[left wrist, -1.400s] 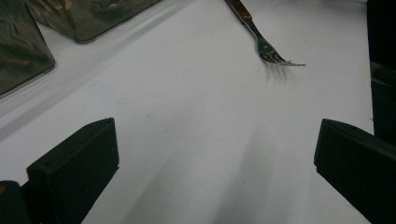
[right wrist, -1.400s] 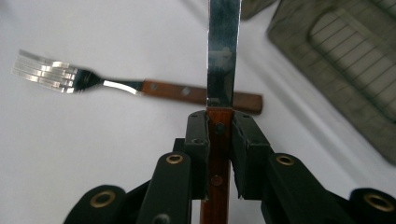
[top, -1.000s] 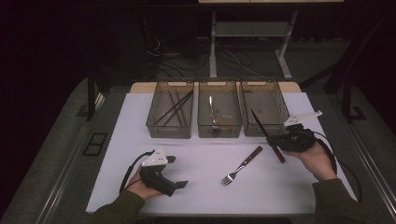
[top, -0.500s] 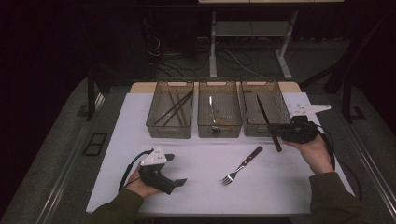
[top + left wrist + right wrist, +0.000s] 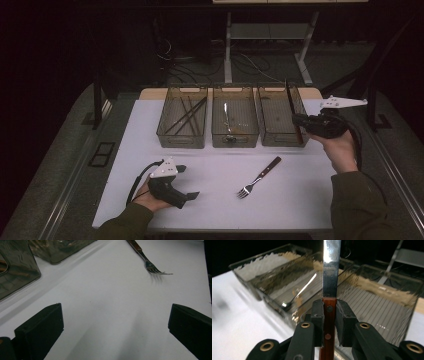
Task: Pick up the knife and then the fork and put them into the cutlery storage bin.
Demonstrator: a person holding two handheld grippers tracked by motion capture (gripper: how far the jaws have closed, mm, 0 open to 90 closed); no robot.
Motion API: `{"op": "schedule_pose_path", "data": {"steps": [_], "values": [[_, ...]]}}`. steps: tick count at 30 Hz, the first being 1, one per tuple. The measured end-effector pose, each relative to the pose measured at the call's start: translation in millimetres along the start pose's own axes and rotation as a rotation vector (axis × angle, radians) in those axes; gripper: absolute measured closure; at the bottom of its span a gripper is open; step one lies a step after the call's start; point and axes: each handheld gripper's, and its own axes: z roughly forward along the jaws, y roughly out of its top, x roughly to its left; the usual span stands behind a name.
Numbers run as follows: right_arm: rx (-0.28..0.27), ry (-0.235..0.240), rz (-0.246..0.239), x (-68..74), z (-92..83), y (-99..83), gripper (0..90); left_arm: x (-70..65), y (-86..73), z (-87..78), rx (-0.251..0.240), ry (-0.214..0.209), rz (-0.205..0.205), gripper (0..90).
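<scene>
Two grippers: one in each hand.
Right gripper (image 5: 329, 312): fingers clamped on the wooden-handled steel knife (image 5: 330, 270) (blade upward), above the right-hand clear plastic bin (image 5: 278, 120).
Left gripper (image 5: 189, 196): fingers wide apart, empty, low over the white bench (image 5: 215, 172).
Wooden-handled fork (image 5: 258, 177): lying on the bench, near the bins.

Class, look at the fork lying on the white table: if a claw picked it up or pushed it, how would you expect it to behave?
The fork looks like metal with a wooden handle, so probably stiff, not floppy. It lies flat and low on the table, so a push would likely slide or spin it, not roll it. The shiny, thin neck may slip; the handle seems the safer grip.
</scene>
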Motion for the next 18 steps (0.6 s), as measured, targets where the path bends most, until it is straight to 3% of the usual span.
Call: {"op": "schedule_pose_path", "data": {"steps": [11,18], "values": [[-0.052,-0.075,0.046,-23.4,5.7,22.7,77.7,-1.3,0.4,0.4,-0.008,-0.002,0.0,0.0],[-0.032,-0.13,0.088,-44.6,24.3,18.6,77.6,-2.2,0.7,0.3,-0.012,-0.009,0.003,0.0]]}}
